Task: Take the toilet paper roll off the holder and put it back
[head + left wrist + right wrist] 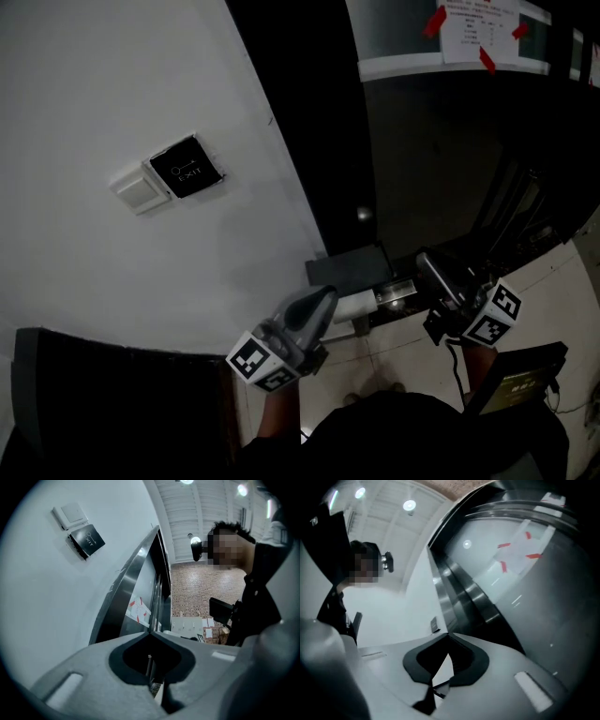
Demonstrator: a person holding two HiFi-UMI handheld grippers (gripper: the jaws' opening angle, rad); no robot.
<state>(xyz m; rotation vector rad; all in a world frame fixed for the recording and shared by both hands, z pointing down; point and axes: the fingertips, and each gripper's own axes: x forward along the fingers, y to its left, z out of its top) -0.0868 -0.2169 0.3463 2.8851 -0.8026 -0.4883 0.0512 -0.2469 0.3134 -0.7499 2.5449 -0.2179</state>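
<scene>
On the white wall at far left sit a light switch and a dark exit button. Lower down, the left gripper points right toward the fixture. In the left gripper view its jaws are pressed together with nothing between them.

Just right of its tip is the toilet paper roll, a pale cylinder that appears to be on the metal holder under a dark cover.

The roll should be light and soft, easily dented, with loose outer sheets that slip. A gentle grip across its middle looks best, sliding it along the bar rather than tugging.

At the right, the right gripper is beside the holder's end. Its jaws are also closed on nothing.
</scene>
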